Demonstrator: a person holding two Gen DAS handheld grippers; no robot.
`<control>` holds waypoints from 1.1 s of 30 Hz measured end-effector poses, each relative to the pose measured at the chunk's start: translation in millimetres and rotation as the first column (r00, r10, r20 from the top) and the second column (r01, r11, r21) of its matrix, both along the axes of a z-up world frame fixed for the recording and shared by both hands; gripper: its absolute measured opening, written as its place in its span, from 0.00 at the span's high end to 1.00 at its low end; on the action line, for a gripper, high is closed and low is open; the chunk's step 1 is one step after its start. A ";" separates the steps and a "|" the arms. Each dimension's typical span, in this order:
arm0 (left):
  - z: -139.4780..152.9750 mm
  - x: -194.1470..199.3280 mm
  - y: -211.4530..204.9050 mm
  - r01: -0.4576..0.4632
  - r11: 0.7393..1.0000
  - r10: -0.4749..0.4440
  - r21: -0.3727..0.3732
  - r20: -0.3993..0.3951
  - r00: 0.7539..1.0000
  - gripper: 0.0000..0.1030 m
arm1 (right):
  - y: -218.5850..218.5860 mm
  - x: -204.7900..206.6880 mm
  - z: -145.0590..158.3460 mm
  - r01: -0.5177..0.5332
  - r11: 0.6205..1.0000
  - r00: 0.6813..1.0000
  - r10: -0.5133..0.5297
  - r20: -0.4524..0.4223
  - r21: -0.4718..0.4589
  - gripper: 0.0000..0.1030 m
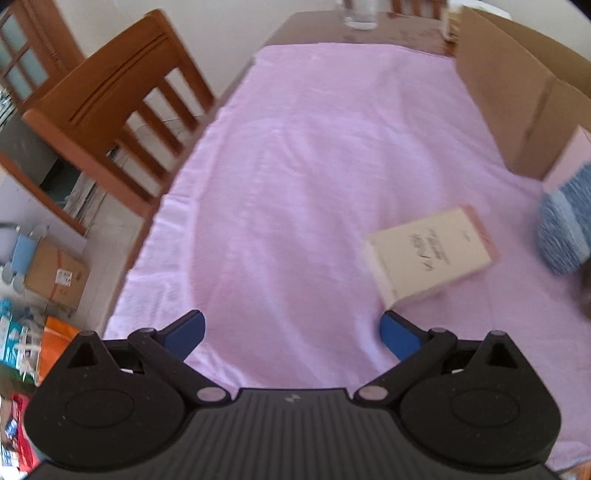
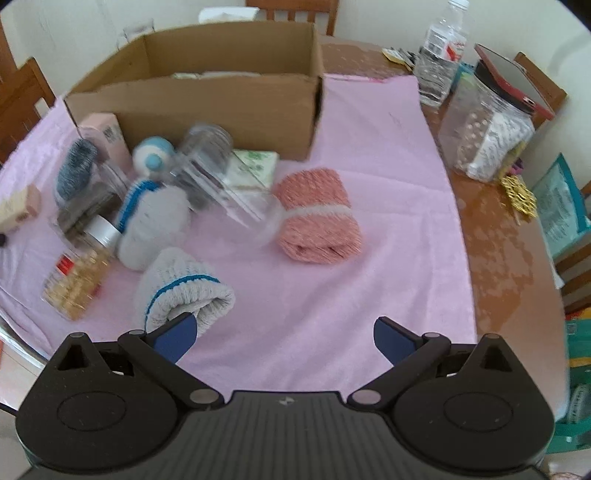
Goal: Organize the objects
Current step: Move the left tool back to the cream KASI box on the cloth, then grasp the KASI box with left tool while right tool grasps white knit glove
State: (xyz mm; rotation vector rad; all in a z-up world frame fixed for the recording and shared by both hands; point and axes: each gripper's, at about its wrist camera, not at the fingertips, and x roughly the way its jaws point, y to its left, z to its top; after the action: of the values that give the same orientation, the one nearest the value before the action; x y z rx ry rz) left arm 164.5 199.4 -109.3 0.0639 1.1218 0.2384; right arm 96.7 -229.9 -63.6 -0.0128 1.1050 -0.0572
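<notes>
Left tool (image 1: 291,334) sits lowest in its view, fingers spread wide, nothing between them, over bare pink cloth (image 1: 295,166). Lots of free cloth ahead and to the left, up to the desk (image 1: 369,35) edge by a wooden chair (image 1: 110,99). Cream booklet (image 1: 430,254) lies flat just ahead-right of the right finger, apart from it. Cardboard box (image 1: 517,103) stands far right w/ a blue knit roll (image 1: 565,229) near its corner. Glass (image 1: 360,14) at far end on bare wood. Floor left: small boxes, clutter.

Right tool (image 2: 282,338) also spread, empty. Grey knit roll w/ blue stripe (image 2: 184,291) touches or sits just behind its left finger; can't tell which. Open cloth straight ahead and right to the cloth's edge. Pink knit roll (image 2: 317,218) mid-cloth, clear jar (image 2: 221,181) tipped on its side beside it. Left side crowded: second grey roll (image 2: 155,221), snack jar (image 2: 79,273), small boxes. Big cardboard box (image 2: 221,110) behind. Bare wood right: water bottle (image 2: 441,55), plastic canister (image 2: 487,129).
</notes>
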 end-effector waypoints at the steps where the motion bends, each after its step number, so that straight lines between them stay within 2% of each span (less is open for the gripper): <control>1: 1.5 0.0 0.8 -0.007 1.000 0.007 -0.001 0.000 1.000 0.02 | -2.0 -1.6 -0.7 0.001 1.000 1.000 -0.001 -0.006 -0.012 0.00; 9: 11.8 -4.1 -29.3 0.091 0.987 -0.092 -0.130 0.005 0.996 0.02 | -13.2 -13.1 5.4 -0.001 0.995 1.000 0.000 -0.013 -0.099 0.00; 14: 6.4 0.7 -53.8 0.112 0.982 -0.112 -0.154 0.008 0.994 0.02 | -2.8 -8.8 11.6 -0.082 0.997 0.996 0.083 0.042 -0.012 0.00; 20: 1.2 -0.1 -63.3 0.090 0.983 -0.088 -0.158 0.024 0.996 0.02 | 29.4 -2.0 -14.2 -0.240 0.971 0.970 0.239 0.035 0.013 0.00; 27: -4.0 5.8 -65.7 0.041 0.989 -0.034 -0.141 0.052 0.998 0.02 | 43.3 4.5 -39.0 -0.299 0.952 0.954 0.298 0.021 0.062 0.00; 33: -10.8 16.7 -66.9 0.003 0.992 0.006 -0.130 0.072 0.997 0.02 | 50.6 5.9 -55.0 -0.332 0.943 0.943 0.332 0.001 0.017 0.00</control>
State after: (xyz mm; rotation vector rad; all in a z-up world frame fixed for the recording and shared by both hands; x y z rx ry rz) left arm 181.2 132.5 -120.1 -0.0608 1.0632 0.1669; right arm 102.6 -179.3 -118.6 -0.1841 1.0919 0.2550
